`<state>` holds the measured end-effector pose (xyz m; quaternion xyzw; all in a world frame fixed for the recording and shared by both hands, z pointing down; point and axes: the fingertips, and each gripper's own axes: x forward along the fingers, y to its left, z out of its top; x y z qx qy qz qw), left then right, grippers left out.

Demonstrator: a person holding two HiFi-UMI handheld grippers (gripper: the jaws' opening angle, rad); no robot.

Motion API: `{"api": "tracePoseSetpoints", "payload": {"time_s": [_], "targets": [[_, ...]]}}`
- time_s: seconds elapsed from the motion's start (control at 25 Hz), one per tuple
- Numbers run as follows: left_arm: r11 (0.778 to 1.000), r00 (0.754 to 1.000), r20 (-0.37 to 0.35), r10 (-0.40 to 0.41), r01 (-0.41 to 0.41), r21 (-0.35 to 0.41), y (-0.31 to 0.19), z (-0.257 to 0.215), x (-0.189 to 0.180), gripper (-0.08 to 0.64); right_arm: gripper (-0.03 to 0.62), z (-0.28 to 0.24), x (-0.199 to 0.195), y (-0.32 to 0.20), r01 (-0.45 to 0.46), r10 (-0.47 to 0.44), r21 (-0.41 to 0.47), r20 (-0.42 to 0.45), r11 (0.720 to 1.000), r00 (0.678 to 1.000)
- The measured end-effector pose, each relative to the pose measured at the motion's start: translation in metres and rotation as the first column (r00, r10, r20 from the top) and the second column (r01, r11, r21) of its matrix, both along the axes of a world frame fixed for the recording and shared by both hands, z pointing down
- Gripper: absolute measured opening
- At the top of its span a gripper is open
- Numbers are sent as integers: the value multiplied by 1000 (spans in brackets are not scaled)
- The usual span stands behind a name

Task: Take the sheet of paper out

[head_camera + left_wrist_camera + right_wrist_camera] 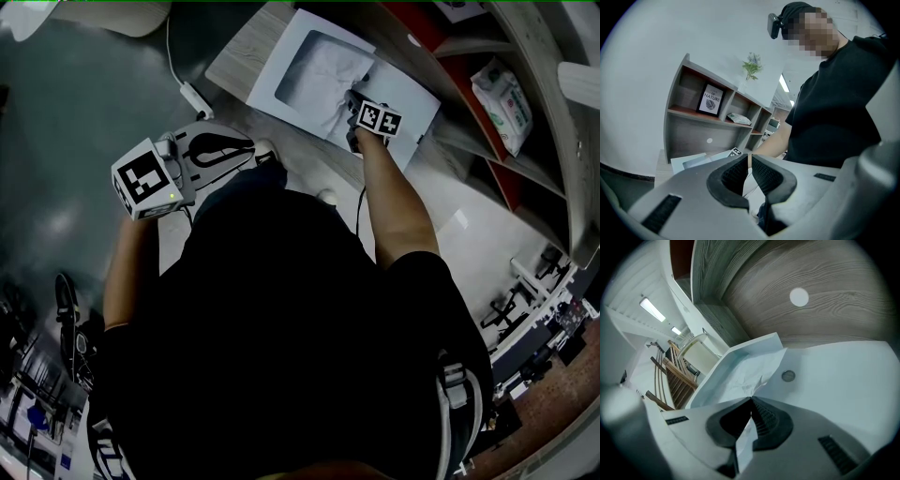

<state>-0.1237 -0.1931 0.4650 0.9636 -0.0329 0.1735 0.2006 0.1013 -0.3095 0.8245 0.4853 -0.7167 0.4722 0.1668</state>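
Observation:
A white envelope with a clear window (281, 58) lies on the table against the shelf unit. A crumpled white sheet of paper (328, 80) sticks out of its open side. My right gripper (355, 97) is shut on that sheet. In the right gripper view the paper (746, 375) rises from the envelope (843, 380) and runs between the closed jaws of the right gripper (751, 400). My left gripper (261, 150) is held off to the left, away from the envelope. In its own view the left gripper (750, 157) is shut with nothing in it.
A wooden shelf unit (539, 141) stands behind the envelope, with a packet (503, 98) in one compartment and a framed picture (712, 100) in another. A white cable (190, 92) runs along the table's left edge. The pale table (455, 220) stretches to the right.

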Motion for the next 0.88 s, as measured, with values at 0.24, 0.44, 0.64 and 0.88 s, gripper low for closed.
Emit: {"api": "tracePoseSetpoints", "payload": {"time_s": [0.24,0.44,0.64,0.88], "targets": [[1000,1000,-9,21,-21,14,3,-3,3,41,17,-8,8,3,-18,18,8,7,1000,1000],[999,999,-16,48,-47,19,6,-6,9,41,16,-18,17,7,-38,38,24,12,999,999],[997,997,-28,70,-69,25,6,-11,12,41,15,-31,22,10,-48,48,41,17,998,999],[995,994,-40,99,-98,30,7,-16,17,41,15,-45,33,14,-62,61,59,11,996,998]]}}
